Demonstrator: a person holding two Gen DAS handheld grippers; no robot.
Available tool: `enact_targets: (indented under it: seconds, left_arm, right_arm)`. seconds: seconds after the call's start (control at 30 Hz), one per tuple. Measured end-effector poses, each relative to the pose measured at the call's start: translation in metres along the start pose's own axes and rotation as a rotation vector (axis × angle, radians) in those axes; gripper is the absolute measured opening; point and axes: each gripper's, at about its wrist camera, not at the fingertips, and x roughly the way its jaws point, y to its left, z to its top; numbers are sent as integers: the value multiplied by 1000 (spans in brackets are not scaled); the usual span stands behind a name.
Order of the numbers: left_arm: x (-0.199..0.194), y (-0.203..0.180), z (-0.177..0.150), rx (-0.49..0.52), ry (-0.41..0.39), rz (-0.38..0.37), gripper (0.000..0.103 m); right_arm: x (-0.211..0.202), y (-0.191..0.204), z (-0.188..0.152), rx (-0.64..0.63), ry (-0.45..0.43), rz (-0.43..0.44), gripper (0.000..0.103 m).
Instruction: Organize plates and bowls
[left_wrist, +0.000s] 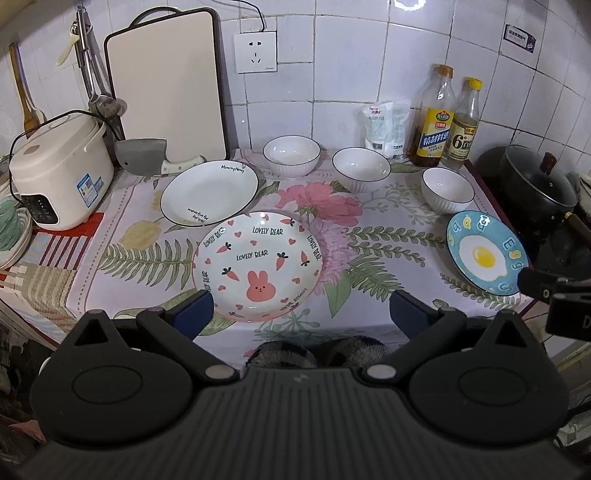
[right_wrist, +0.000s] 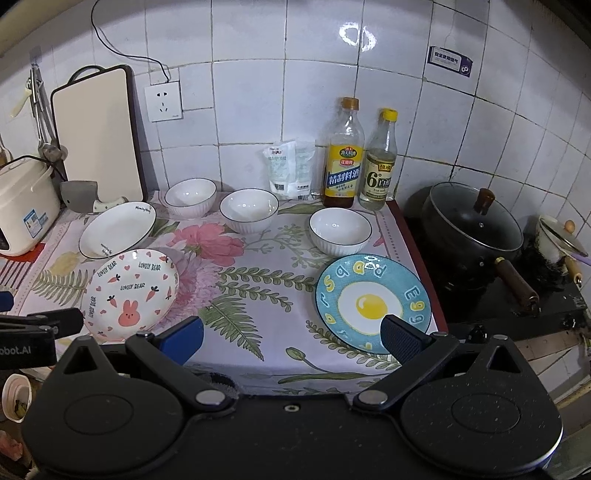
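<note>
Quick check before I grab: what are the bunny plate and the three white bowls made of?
Bunny plate: likely glazed ceramic, glossy with a light glint on its printed rim. Three white bowls: probably glazed ceramic or porcelain too, shiny inside, ribbed outside, dark rim line.

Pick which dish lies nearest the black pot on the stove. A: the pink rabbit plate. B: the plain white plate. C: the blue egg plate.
C: the blue egg plate lies at the cloth's right edge beside the black pot; the other two plates lie far left.
</note>
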Motion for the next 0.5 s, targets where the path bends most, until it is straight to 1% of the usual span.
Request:
enact_targets:
  seconds: [0.13,0.27,0.5]
  left_arm:
    - [0,1,-1,3,4,-1,103]
    - [3,1,-3,7,9,-2,103]
    - [5,-2,-6,22,-12,1,103]
  right_arm:
    - [-2,1,-2,-9,-14,6,103]
    - [-4,0,-5,-27,-40,-11,103]
    - [-6,-3,-8,-20,-66,-2,103]
